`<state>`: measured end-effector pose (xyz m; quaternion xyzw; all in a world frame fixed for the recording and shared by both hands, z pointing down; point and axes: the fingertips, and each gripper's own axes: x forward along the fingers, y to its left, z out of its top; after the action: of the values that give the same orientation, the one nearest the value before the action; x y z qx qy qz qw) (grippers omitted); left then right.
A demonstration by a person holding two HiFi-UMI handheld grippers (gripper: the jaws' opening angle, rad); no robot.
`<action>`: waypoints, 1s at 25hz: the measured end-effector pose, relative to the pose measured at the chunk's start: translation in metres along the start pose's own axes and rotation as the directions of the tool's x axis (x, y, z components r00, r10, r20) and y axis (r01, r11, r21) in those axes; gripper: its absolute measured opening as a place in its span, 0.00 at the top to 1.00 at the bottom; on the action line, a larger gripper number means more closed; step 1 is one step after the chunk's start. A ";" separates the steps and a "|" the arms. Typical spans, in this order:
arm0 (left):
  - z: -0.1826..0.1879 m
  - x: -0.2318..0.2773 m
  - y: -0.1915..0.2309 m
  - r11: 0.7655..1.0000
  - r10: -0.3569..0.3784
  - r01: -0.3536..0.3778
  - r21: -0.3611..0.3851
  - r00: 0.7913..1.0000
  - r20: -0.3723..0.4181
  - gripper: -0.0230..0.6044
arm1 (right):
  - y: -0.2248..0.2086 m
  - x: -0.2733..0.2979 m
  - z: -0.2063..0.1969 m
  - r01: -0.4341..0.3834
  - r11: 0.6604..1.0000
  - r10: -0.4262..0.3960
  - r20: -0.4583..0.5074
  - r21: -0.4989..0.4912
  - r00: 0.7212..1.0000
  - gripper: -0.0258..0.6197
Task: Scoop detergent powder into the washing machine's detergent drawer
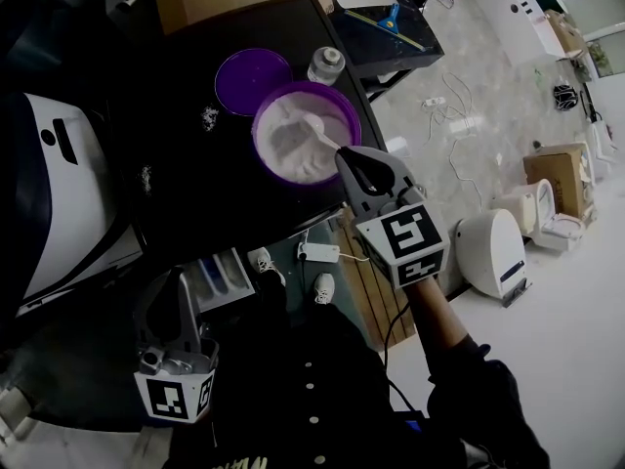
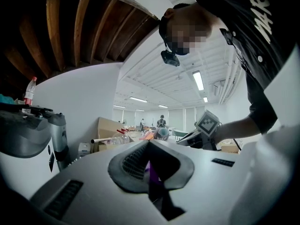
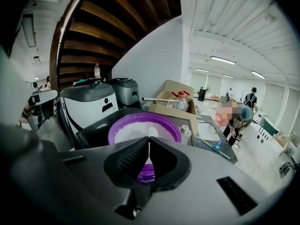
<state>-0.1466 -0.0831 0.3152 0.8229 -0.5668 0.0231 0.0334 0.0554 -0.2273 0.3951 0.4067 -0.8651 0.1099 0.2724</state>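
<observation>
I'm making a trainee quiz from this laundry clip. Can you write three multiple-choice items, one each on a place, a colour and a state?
1. Where is the purple lid?
A. on the tub
B. beside the tub on the black table
C. on the floor

2. What colour is the detergent powder?
A. white
B. blue
C. green

3. The right hand-held gripper is:
A. open, empty
B. shut on the white scoop
C. out of view

Answers:
1. B, the lid lies flat next to the open tub.
2. A, the tub holds white powder.
3. B, the scoop's handle sits between the closed jaws.
</observation>
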 end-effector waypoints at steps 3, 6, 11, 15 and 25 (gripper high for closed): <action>-0.001 -0.001 0.001 1.000 0.005 -0.005 -0.002 1.000 -0.003 0.94 | 0.001 0.004 0.000 -0.004 1.000 0.004 0.001 -0.015 1.000 0.91; -0.002 0.000 0.002 1.000 0.010 -0.010 -0.004 1.000 -0.005 0.94 | 0.001 0.010 0.001 -0.004 0.999 0.004 -0.004 -0.032 1.000 0.91; -0.003 -0.001 0.006 1.000 0.017 -0.017 -0.008 1.000 -0.010 0.94 | 0.001 0.016 0.000 -0.016 0.999 0.015 -0.017 -0.048 1.000 0.91; -0.004 0.000 0.006 1.000 0.020 -0.020 -0.008 1.000 -0.010 0.94 | 0.001 0.019 -0.002 -0.023 0.998 0.021 -0.029 -0.065 0.999 0.91; -0.004 -0.001 0.008 1.000 0.026 -0.026 -0.009 1.000 -0.012 0.94 | 0.011 0.020 -0.007 -0.087 0.984 0.075 -0.087 -0.152 0.993 0.91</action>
<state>-0.1540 -0.0844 0.3191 0.8152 -0.5772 0.0260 0.0400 0.0396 -0.2304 0.4127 0.3438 -0.8751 0.0693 0.3334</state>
